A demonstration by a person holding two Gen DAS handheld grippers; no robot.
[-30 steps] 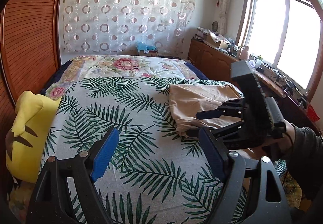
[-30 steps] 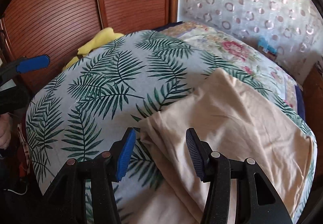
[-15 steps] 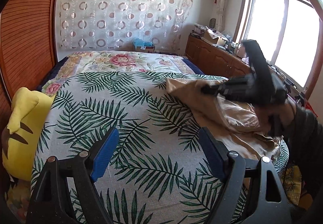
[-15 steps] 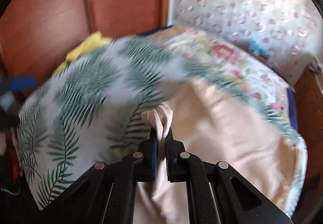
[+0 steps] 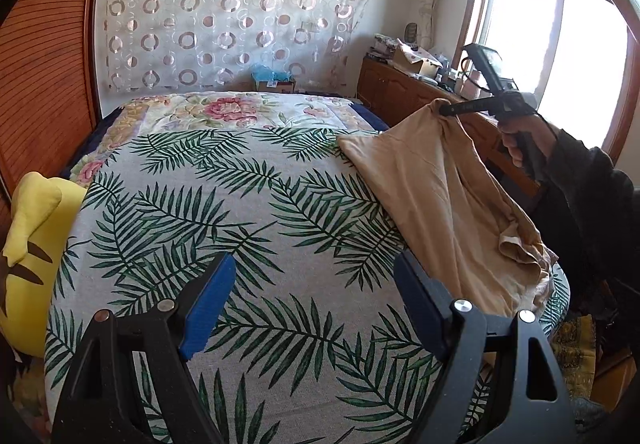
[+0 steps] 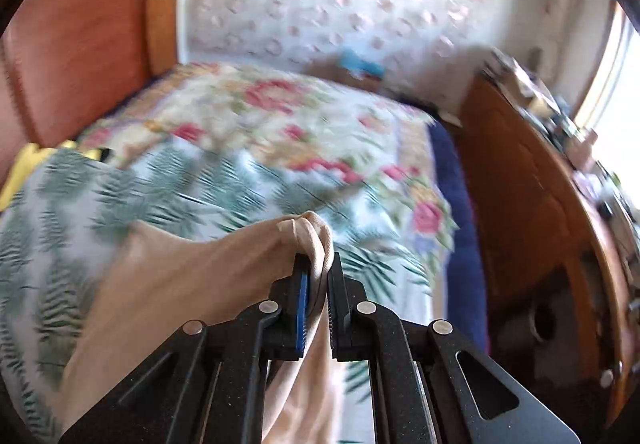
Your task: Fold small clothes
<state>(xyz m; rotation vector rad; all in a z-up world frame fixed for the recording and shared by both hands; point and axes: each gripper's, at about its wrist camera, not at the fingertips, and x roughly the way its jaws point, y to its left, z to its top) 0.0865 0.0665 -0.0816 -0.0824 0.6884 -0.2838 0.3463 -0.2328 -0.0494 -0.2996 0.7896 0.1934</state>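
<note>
With the right gripper (image 6: 318, 276) pinching a bunched corner of the beige garment (image 5: 432, 180) but easing open, clamp tighter; left gripper (image 5: 310, 304) gapes empty over the bedspread (image 5: 240, 204).

Home bedroom: quilted bed (image 5: 240, 180), patterned curtain (image 5: 232, 16), wooden sideboard (image 5: 404, 92).

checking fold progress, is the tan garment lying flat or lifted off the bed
Partly lifted: the right gripper pinches a bunched corner of the tan garment in the air; its lower part still drapes on the bed.
</note>
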